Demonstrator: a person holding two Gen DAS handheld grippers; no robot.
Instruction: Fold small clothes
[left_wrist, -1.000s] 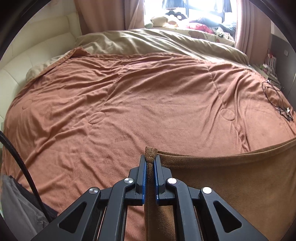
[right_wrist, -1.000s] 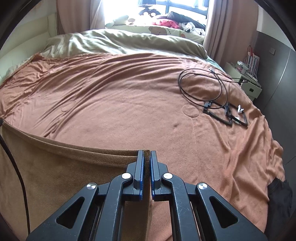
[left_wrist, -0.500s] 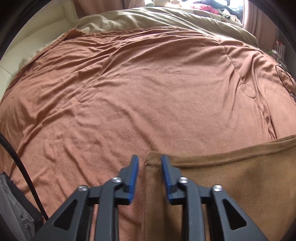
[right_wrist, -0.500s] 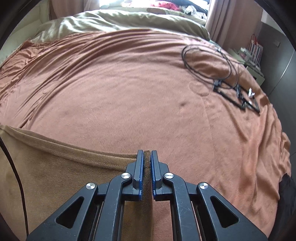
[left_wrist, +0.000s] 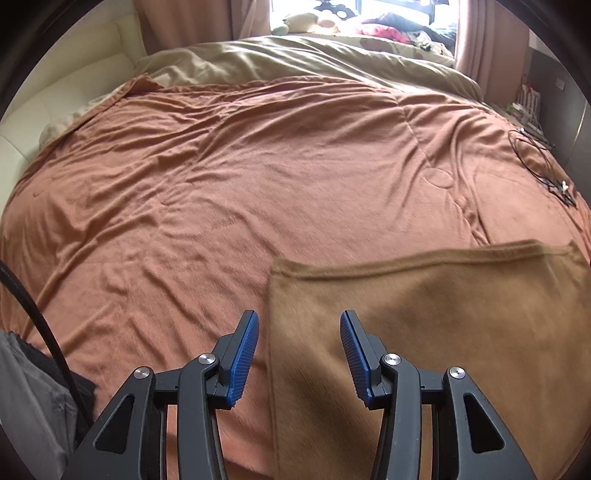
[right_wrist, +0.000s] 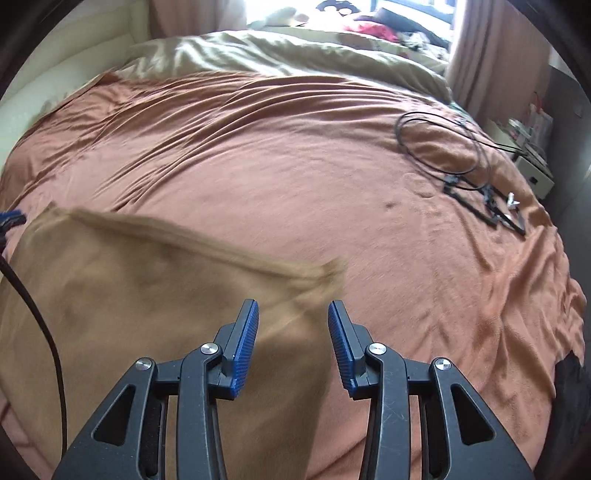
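Left wrist view, contents by size. Bed: rust-orange blanket (left_wrist: 236, 192), wrinkled, with stitched seams and small oval quilting marks, covering nearly the whole surface. Beige duvet (left_wrist: 295, 59) bunched along the far edge, under a bright window with pink curtains (left_wrist: 476, 37). Cream padded headboard (left_wrist: 62, 92) at the left.

Task item: brown garment (left_wrist: 443, 332), plain tan-brown cloth with a fine nap and a stitched hem along its far edge. It lies on the blanket at the near right of this view; its far left corner is squared and its left side edge runs straight toward the camera. In the right wrist view the same garment (right_wrist: 147, 295) fills the near left, its far edge and right corner smeared by motion blur, so whether that corner lies flat cannot be told.

Left gripper (left_wrist: 299, 354): black frame, blue ribbed pads, jaws opening; the garment's left edge lies below the gap, with neither pad pressing on it.

Right gripper (right_wrist: 293, 347): same build, jaws opening; the garment's right portion lies under the gap, pads clear of it.

Small items: black cable loop (right_wrist: 439, 144) with black frames and a small white clip, on the blanket's far right, well apart from the garment. Black cord (left_wrist: 40, 325) crossing the near left.
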